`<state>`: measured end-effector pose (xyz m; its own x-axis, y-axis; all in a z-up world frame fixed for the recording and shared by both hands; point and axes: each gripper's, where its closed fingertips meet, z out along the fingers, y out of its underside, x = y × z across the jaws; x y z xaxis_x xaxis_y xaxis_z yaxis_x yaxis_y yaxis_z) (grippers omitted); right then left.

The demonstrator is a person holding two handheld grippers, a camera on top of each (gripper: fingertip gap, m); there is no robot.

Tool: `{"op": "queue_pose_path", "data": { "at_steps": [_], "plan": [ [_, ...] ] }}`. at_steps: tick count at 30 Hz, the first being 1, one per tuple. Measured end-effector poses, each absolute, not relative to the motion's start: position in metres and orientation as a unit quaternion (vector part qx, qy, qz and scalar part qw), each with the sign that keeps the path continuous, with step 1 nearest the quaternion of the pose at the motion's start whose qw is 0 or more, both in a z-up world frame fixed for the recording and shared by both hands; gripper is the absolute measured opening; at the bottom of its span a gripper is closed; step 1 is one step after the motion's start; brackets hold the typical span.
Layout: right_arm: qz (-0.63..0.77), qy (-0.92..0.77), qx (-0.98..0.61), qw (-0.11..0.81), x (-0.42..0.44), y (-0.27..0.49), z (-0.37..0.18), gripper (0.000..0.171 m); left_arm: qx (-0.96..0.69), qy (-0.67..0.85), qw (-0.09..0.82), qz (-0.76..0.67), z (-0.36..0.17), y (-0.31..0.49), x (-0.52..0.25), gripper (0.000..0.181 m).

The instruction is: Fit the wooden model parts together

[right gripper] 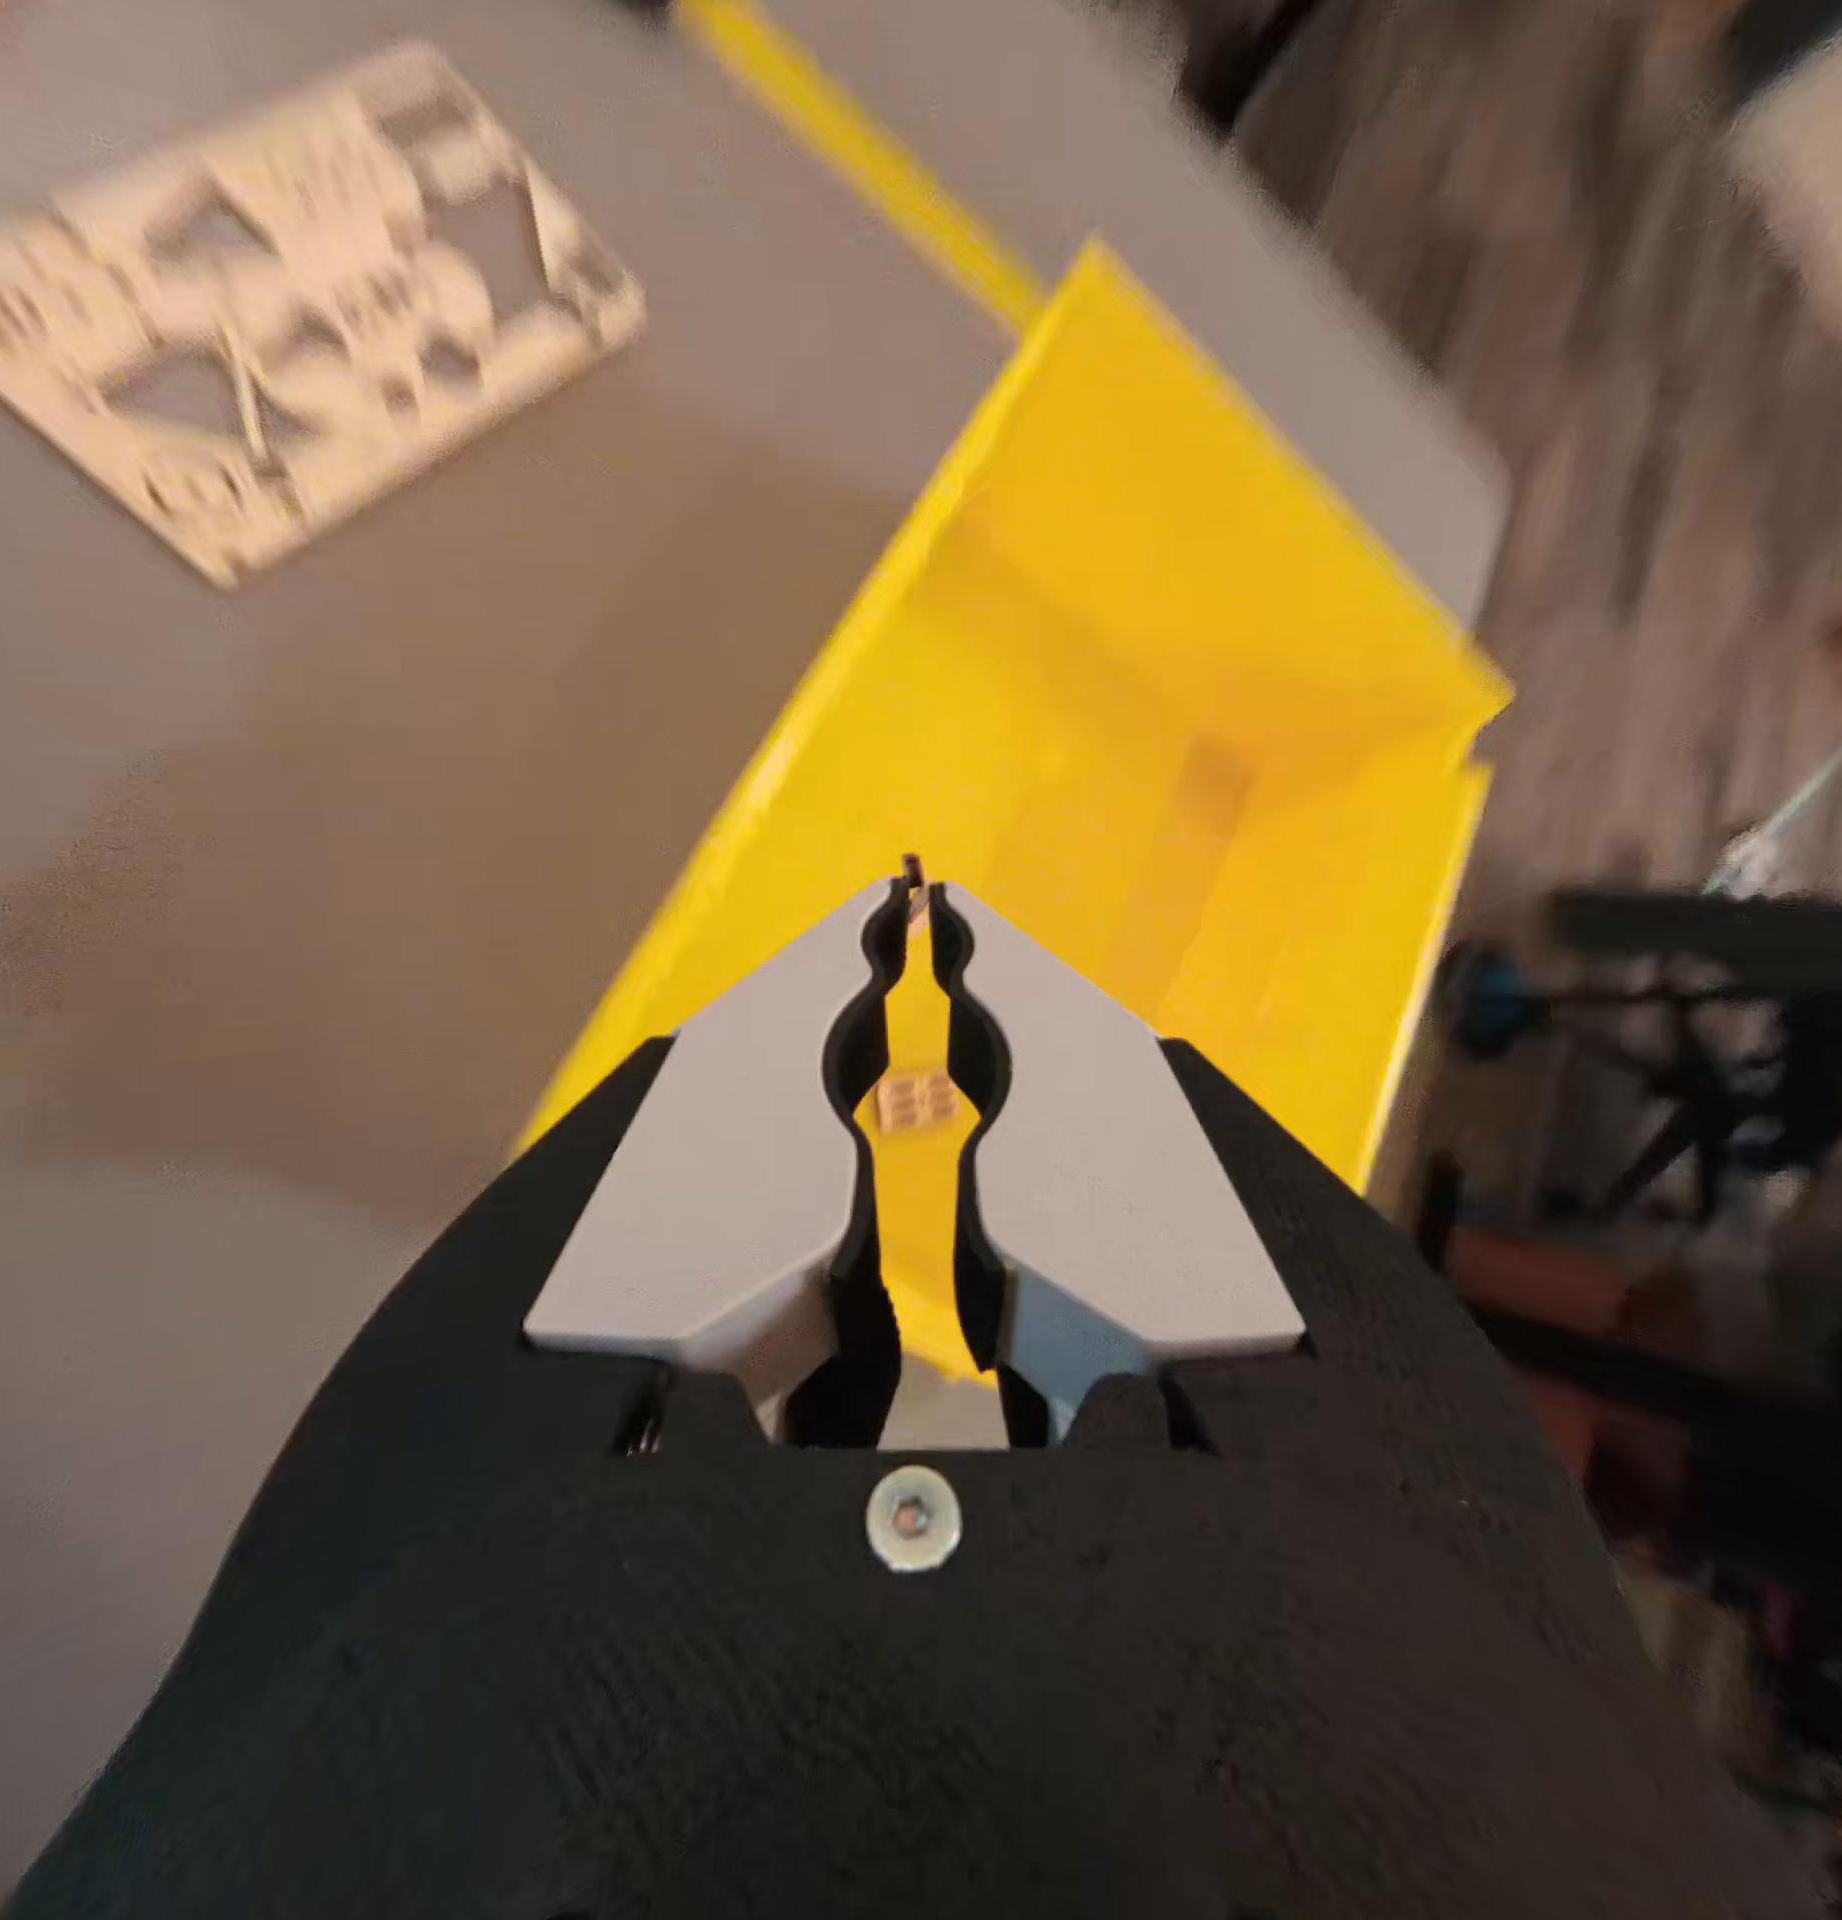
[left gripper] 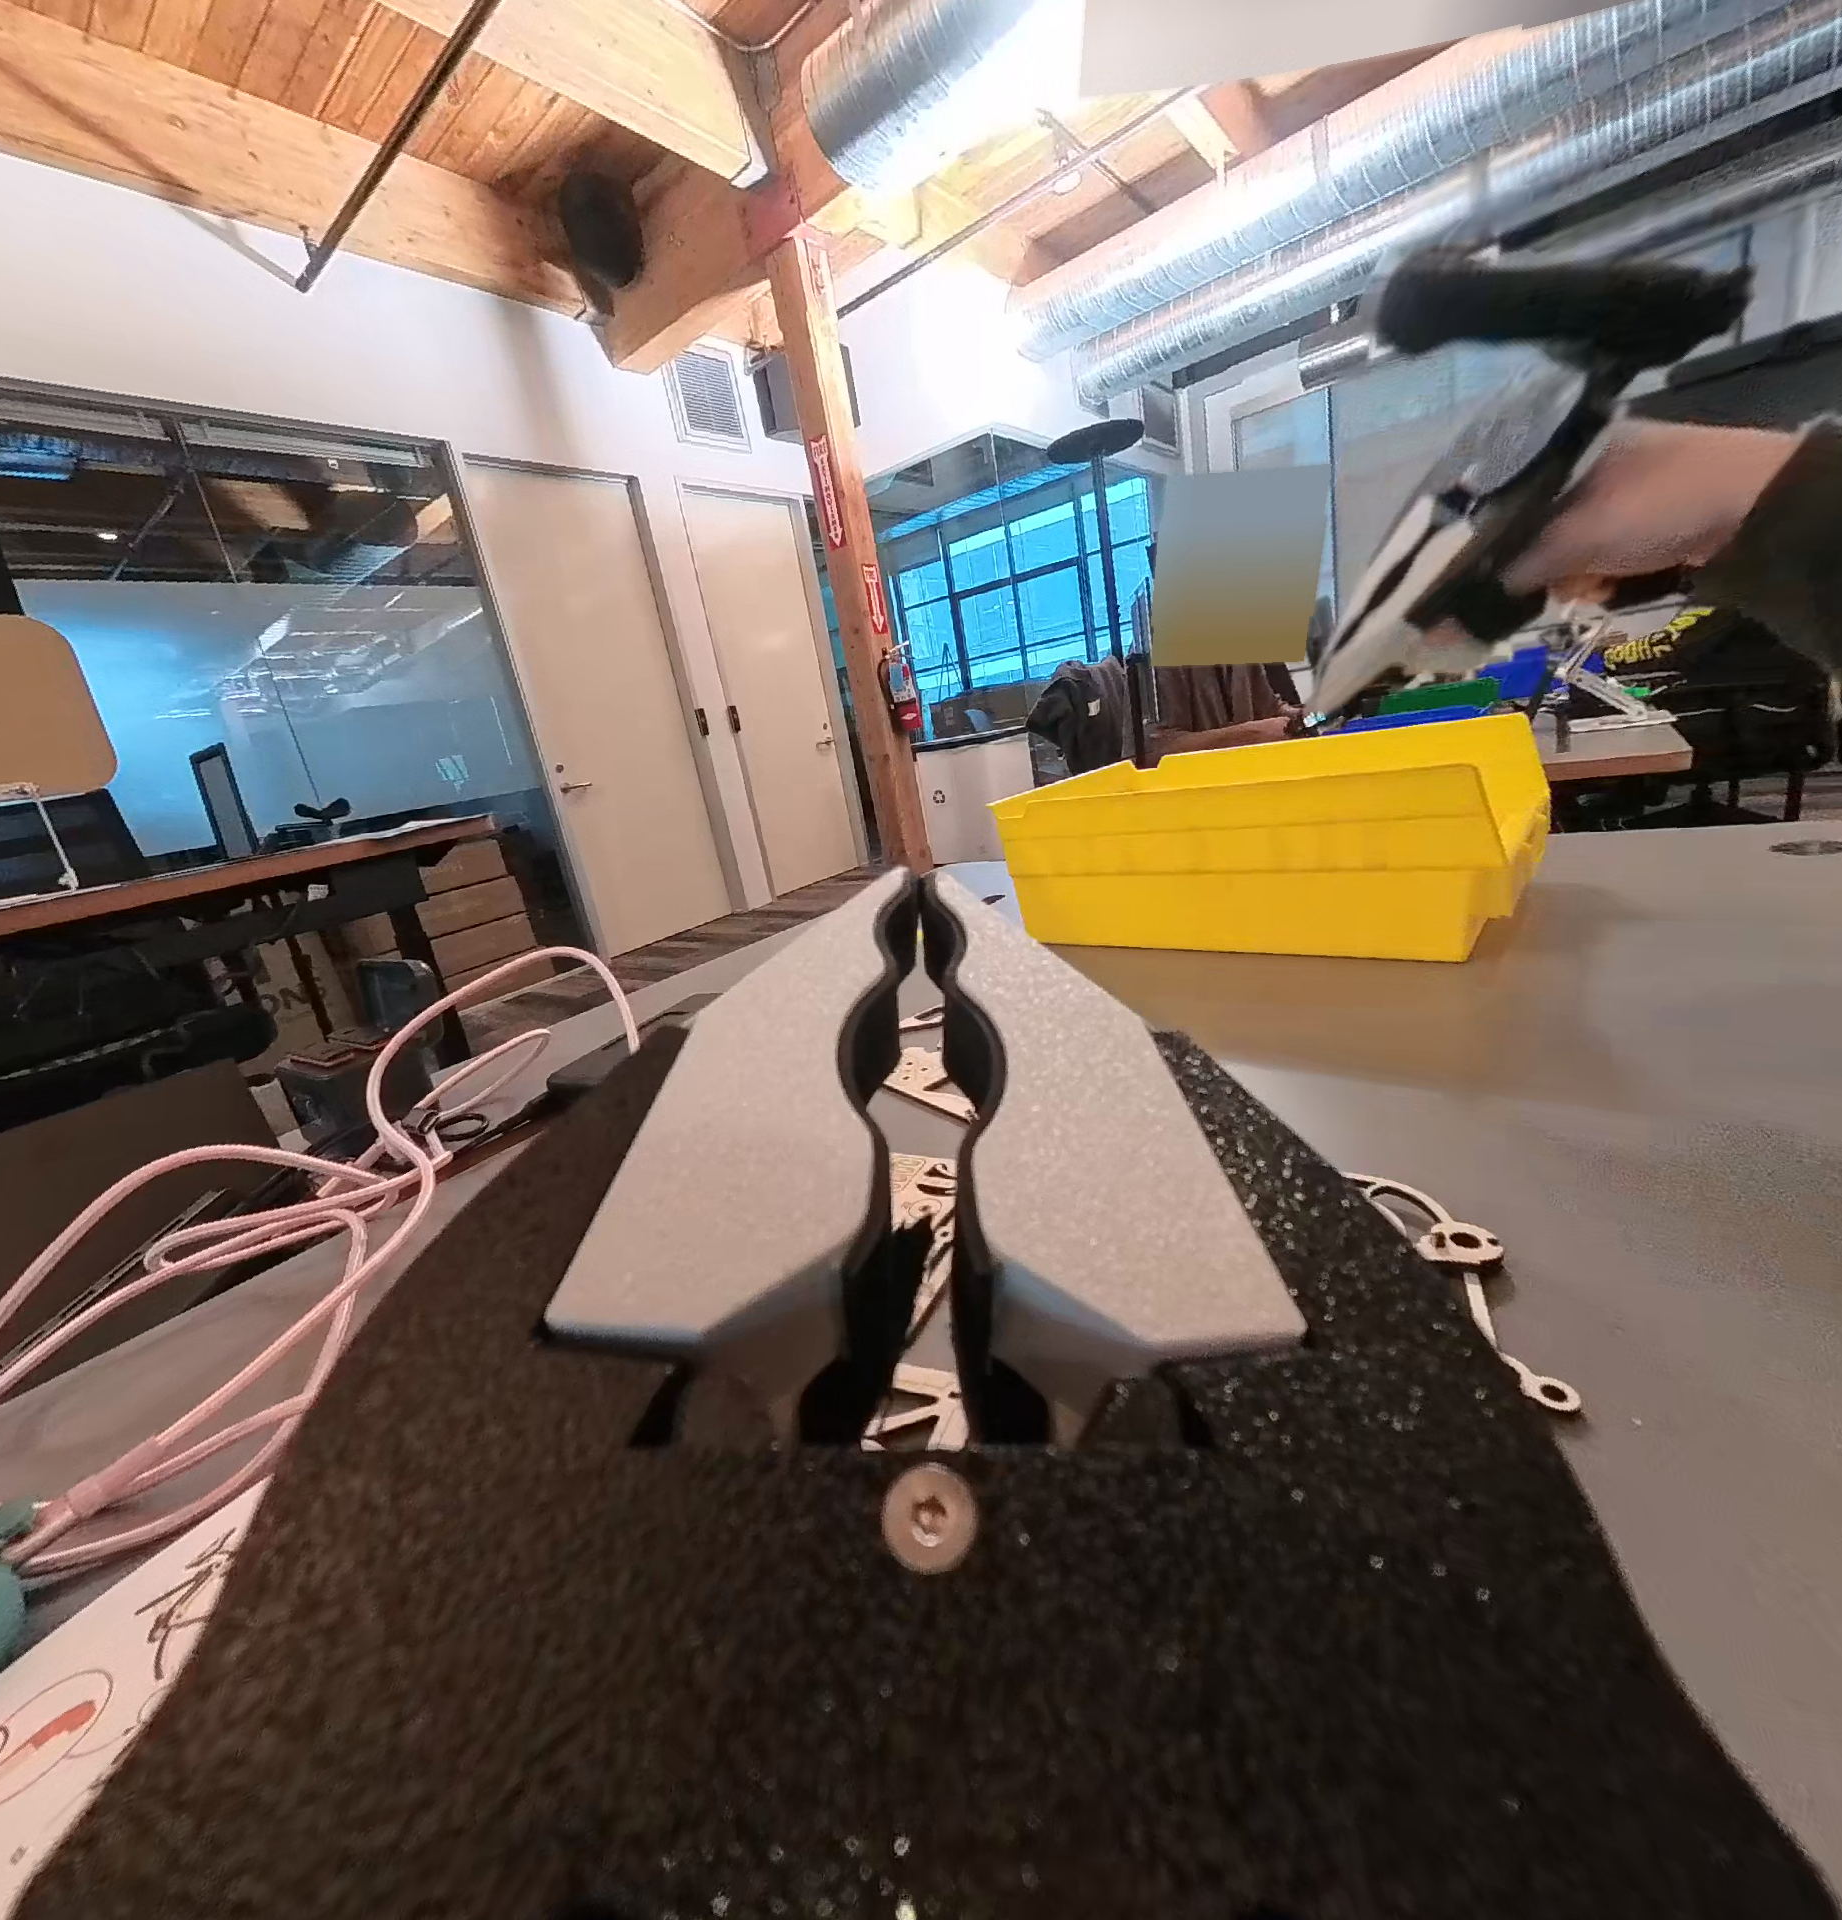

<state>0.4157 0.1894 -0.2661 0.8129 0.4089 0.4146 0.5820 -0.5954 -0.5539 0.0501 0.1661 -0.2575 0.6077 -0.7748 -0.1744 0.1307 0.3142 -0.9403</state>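
Note:
My left gripper [left gripper: 919, 885] is shut with its tips together, low over the grey table [left gripper: 1644, 1060]. Laser-cut wooden parts [left gripper: 1457, 1247] lie flat under and right of it; more show through the gap between its fingers. My right gripper [right gripper: 915, 896] is shut on a thin dark sliver of wood [right gripper: 911, 867] that sticks out past its tips. It hangs above the open yellow bin [right gripper: 1135, 582]. A small slotted wooden piece [right gripper: 912, 1108] lies on the bin floor. In the left wrist view the right gripper [left gripper: 1320, 698] is held by a hand above the bin [left gripper: 1270, 873].
A wooden sheet with cut-out shapes [right gripper: 293, 301] lies on the table left of the bin; this view is motion-blurred. A pink cable [left gripper: 325, 1195] loops off the table's left edge. A seated person and desks with blue and green bins are behind the yellow bin. The gap from one gripper's tips to the other's is roughly 35 cm.

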Motion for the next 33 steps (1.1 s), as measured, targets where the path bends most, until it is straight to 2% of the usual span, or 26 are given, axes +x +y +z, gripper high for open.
{"op": "queue_pose_path", "data": {
  "at_steps": [5,9,11,16,19,22,24,26,29,33],
  "plan": [
    [-0.032,-0.257,-0.941,0.216,0.447,0.182,-0.338,0.002,-0.499,0.325,0.744,-0.303,-0.258,0.165,0.050,0.000],
    [-0.008,-0.255,-0.953,0.166,0.448,0.179,-0.365,0.003,-0.501,0.327,0.742,-0.304,-0.258,0.165,0.051,0.000],
    [-0.020,-0.248,-0.954,0.165,0.453,0.181,-0.369,0.011,-0.502,0.327,0.740,-0.305,-0.259,0.165,0.052,0.000],
    [-0.020,-0.230,-0.953,0.198,0.454,0.184,-0.356,0.022,-0.503,0.331,0.736,-0.308,-0.260,0.165,0.053,0.000],
    [-0.085,-0.189,-0.952,0.225,0.467,0.182,-0.330,0.030,-0.502,0.333,0.737,-0.307,-0.260,0.165,0.054,0.000],
    [-0.110,-0.191,-0.895,0.388,0.425,0.193,-0.255,0.031,-0.502,0.334,0.737,-0.306,-0.260,0.165,0.054,0.000],
    [-0.042,-0.250,-0.822,0.510,0.350,0.198,-0.207,0.031,-0.501,0.335,0.736,-0.308,-0.260,0.164,0.055,0.000],
    [0.016,-0.341,-0.751,0.565,0.274,0.194,-0.193,0.033,-0.500,0.336,0.735,-0.310,-0.260,0.164,0.055,0.000],
    [0.024,-0.419,-0.705,0.572,0.204,0.207,-0.234,0.045,-0.500,0.334,0.736,-0.310,-0.260,0.163,0.052,0.000],
    [0.102,-0.404,-0.770,0.483,0.184,0.231,-0.326,0.069,-0.496,0.336,0.738,-0.310,-0.259,0.161,0.052,0.000]
  ]
}}
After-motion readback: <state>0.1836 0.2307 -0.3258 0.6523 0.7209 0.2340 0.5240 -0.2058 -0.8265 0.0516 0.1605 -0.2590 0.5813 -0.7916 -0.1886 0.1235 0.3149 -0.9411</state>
